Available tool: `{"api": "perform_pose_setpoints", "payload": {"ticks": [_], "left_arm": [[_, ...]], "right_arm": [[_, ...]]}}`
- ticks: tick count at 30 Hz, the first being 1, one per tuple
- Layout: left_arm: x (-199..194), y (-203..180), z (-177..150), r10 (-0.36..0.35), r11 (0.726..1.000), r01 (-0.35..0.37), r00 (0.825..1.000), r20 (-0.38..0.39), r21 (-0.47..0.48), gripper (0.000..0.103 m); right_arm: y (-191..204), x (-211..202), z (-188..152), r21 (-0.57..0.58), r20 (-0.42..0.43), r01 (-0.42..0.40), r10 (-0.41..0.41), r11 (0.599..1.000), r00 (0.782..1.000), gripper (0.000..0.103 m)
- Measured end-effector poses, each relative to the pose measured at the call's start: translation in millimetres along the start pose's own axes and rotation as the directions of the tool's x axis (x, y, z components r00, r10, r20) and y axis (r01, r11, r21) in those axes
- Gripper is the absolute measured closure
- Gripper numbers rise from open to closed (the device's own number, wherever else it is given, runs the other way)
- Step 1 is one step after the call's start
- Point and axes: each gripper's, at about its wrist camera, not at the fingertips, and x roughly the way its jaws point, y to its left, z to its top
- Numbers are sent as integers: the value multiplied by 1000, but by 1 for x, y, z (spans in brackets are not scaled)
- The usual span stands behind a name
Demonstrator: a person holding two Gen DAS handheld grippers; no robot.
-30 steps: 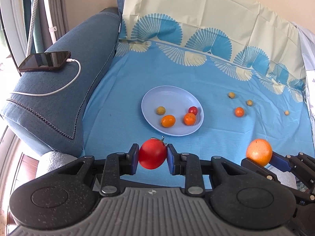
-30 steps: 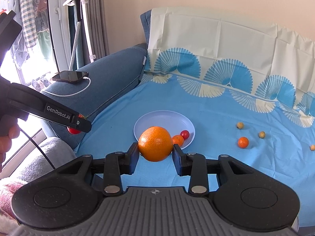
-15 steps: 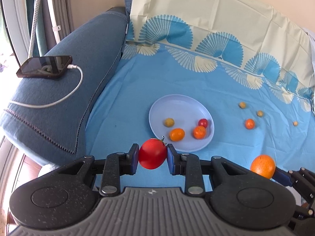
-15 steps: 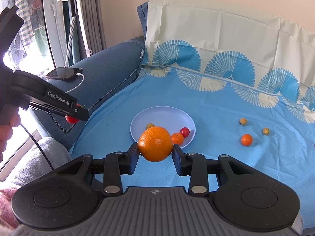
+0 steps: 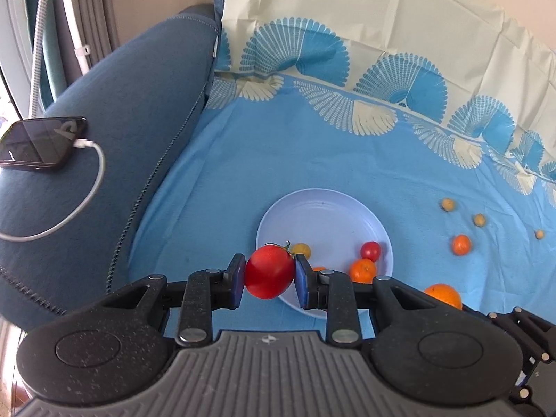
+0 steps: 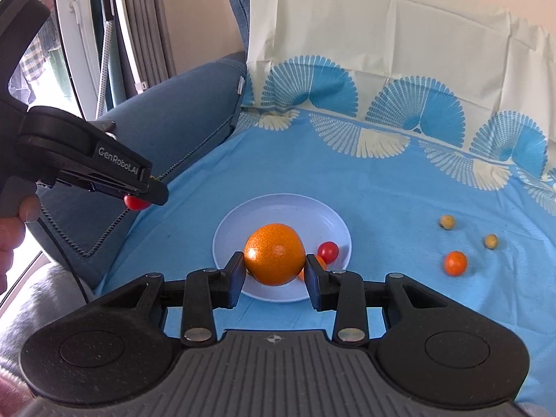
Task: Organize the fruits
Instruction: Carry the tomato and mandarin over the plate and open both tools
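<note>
Holding a tomato (image 5: 269, 276) in the left gripper (image 5: 268, 279) jaws and an orange (image 6: 274, 259) in the right gripper (image 6: 274, 272), both above the plate (image 6: 278, 205) near edge. Risks: both crowd the plate and collide; released fruit rolls off onto the sheet (image 6: 382, 187).

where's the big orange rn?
Clamped in the right claw, the orange is held above the near rim of the plate; in the left wrist view it is lower right.

Right wrist view: orange (image 6: 275, 259) covers part of the plate (image 6: 278, 205) and most of a small orange fruit (image 6: 319, 264); left tongs (image 6: 153, 191) hide most of the tomato (image 6: 133, 203). Left wrist view: phone (image 5: 38, 144) cut off at the picture's edge
</note>
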Motion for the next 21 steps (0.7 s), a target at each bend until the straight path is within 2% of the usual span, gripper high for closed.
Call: {"api": "perform_pose_setpoints", "payload": {"ticks": [6,14,20,21], "left_arm": [[45,-4,12,13,1000,-12,998,-58,10,70],[105,-23,20,33,997,-27,996,-88,69,70],[141,-28,25,69,993,-58,992,-108,102,70],[144,-27,26,67,994,-57,992,-105,96,62]], "right_arm": [[-5,39,5,-5,-39,5,-5,1000,999,65],[-18,98,1,-16,-115,13,-15,1000,993,65],[-21,126,1,-24,-146,9,-12,1000,989,65],[-22,129,1,-24,-147,10,-13,1000,989,65]]}}
